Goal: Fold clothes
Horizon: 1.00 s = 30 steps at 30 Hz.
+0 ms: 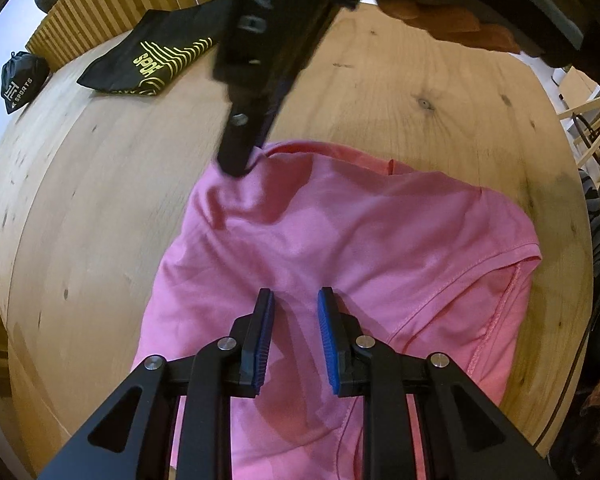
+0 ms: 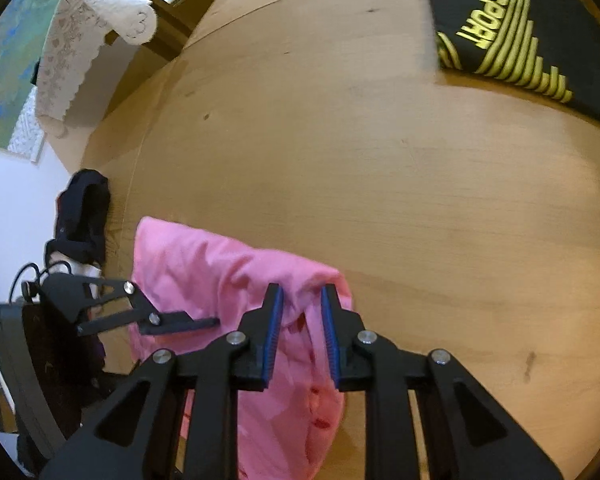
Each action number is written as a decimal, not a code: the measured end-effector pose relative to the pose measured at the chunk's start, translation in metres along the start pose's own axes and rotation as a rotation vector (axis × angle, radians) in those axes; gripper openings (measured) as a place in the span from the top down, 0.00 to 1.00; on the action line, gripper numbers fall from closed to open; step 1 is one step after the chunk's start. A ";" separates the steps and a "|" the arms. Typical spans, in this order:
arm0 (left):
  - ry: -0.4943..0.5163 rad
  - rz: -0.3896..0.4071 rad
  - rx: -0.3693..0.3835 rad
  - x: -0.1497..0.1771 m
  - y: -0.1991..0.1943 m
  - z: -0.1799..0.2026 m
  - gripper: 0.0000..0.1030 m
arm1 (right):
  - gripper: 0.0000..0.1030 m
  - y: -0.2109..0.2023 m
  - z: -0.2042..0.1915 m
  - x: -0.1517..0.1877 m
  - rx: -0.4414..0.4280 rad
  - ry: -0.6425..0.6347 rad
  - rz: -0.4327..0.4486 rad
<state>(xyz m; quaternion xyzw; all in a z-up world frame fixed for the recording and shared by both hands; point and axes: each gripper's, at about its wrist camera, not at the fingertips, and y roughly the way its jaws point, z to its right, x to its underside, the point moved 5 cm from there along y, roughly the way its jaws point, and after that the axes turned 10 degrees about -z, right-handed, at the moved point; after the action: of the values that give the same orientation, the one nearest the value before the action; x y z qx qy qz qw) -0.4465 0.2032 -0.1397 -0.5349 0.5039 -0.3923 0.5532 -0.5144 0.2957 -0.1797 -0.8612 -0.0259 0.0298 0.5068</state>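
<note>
The left tongs [image 1: 296, 300] sit nearest, pointing steeply down over the middle of the pink shirt [image 1: 340, 248]. Their blue pads [image 1: 265, 332] stand a little apart, with cloth lying under the gap but nothing pinched between them, so I read them as open and empty. The right tongs [image 2: 302, 294] are at the shirt's far corner, the one furthest in from the table edge. Their pads [image 2: 274, 328] are also slightly parted, and a raised fold of pink cloth stands in the gap; the pads do not seem to press it, so I take that grip as let go or not yet made.

The shirt lies bunched at the near edge of the round wooden table [image 1: 400, 92], running away from the left tongs towards the right ones, with a stitched hem [image 1: 480, 264] curving along its right side. The right hand looks nearer to a usable corner, and the left would have to shift out to an edge before any fold.

Further out, a folded black sports shirt [image 1: 152, 64] rests towards the far edge, well apart from the pink one, and a small black bag [image 1: 20, 80] sits at the far left rim. The wood between them is bare, so nothing blocks a fold across the table.
</note>
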 end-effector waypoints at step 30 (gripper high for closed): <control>-0.022 0.016 -0.052 -0.084 0.010 -0.043 0.73 | 0.94 -0.003 -0.018 0.145 0.183 -0.263 -0.018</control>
<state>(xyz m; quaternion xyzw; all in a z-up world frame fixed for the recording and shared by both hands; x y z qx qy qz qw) -0.5054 0.2774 -0.1343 -0.5494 0.5122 -0.3686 0.5477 -0.3686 0.2926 -0.1722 -0.7998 -0.0972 0.1400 0.5755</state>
